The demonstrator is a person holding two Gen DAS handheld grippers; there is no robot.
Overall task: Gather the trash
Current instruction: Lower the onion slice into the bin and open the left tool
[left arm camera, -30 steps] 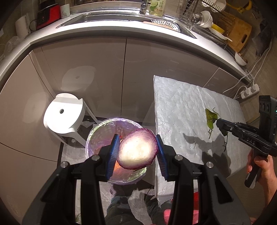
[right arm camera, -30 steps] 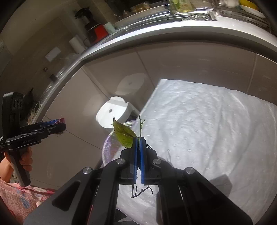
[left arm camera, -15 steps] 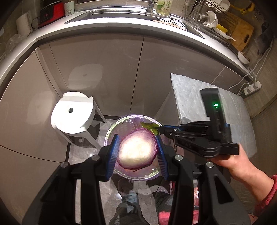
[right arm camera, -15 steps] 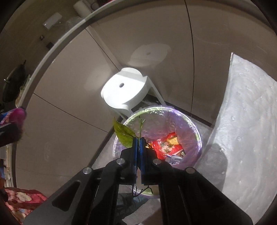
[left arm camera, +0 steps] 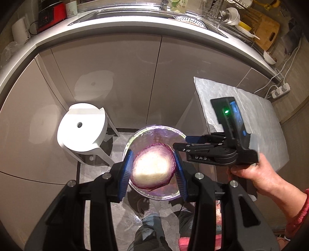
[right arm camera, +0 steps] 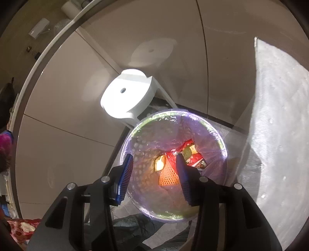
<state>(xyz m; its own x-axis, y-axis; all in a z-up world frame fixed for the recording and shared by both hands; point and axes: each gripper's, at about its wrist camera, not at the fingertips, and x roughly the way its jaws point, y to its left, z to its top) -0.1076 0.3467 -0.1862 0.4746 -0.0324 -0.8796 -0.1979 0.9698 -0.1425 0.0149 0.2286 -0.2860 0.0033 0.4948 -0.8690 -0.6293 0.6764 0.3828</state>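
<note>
**Leaf's binned, onion slice up next**

Left wrist view: left claw clamped on the onion slice, right above the bin.

Right wrist view: right claw just popped open, empty. Bench pad looks clear.

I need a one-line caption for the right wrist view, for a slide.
Right tool, jaws just opened and empty, hangs over the lined trash bin beside a white stool.

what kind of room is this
Most likely a home kitchen: a curved countertop with a sink set in it, a dish rack holding bowls, a wooden cutting board, and a lined trash bin on the floor.
</note>
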